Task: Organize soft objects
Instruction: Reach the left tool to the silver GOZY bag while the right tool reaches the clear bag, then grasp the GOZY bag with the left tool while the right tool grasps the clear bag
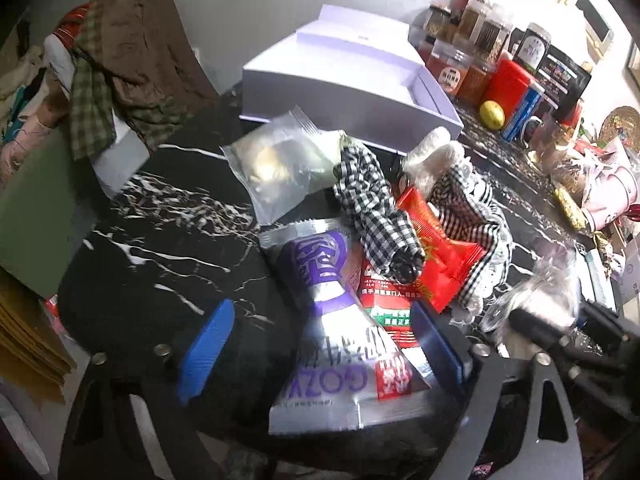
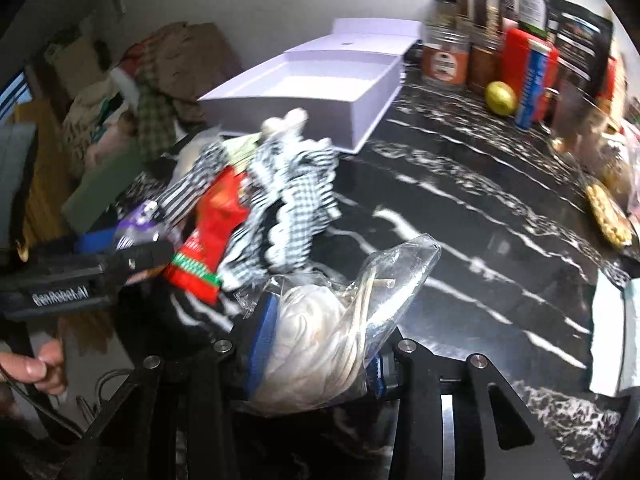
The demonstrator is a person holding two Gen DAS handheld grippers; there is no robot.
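My right gripper (image 2: pixel 320 354) has matt blue pads pressed into a crinkly clear plastic bag (image 2: pixel 340 312) of soft cream cloth. The countertop (image 2: pixel 460 208) is glossy black marble-look stone with white veins. Left of the bag: woven gingham cloth (image 2: pixel 296 192) with lacy trim, plus a shiny red foil packet (image 2: pixel 216 216). Behind that sits a smooth matt white cardboard box (image 2: pixel 320 92).

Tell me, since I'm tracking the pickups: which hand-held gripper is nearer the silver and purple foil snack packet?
Left. The left hand-held gripper straddles the silver and purple foil snack packet; the right hand-held gripper holds a clear plastic bag beside the pile.
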